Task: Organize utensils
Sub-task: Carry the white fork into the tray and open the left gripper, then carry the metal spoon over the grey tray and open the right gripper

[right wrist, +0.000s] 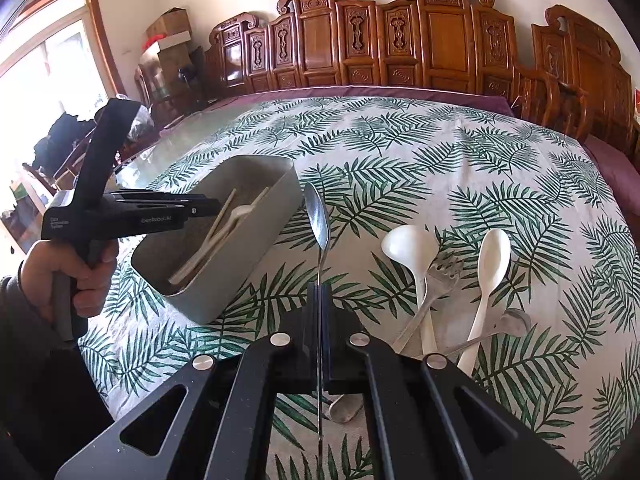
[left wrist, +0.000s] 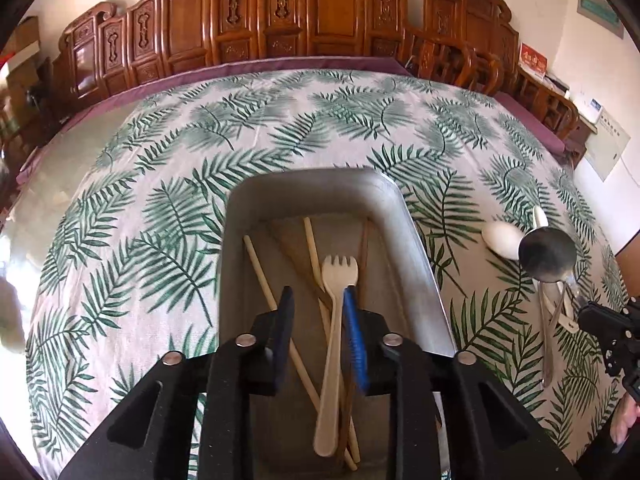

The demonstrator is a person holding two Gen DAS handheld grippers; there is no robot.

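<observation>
A grey bin [left wrist: 424,256] on the leaf-print cloth holds a cream plastic fork [left wrist: 338,280] and several chopsticks [left wrist: 260,272]. My left gripper [left wrist: 318,300] hangs open over the bin, its pads either side of the fork's neck, not closed on it. It also shows in the right wrist view [right wrist: 216,206] above the bin [right wrist: 248,264]. My right gripper [right wrist: 319,292] is shut on the handle of a metal spoon [right wrist: 318,216], held edge-on beside the bin. The metal spoon [left wrist: 547,254] shows at right in the left wrist view.
On the cloth to the right lie two white spoons [right wrist: 410,244] [right wrist: 494,256], a metal fork [right wrist: 442,274] and another metal utensil [right wrist: 514,322]. Carved wooden chairs [right wrist: 400,40] line the table's far side. A person's hand [right wrist: 84,276] holds the left gripper.
</observation>
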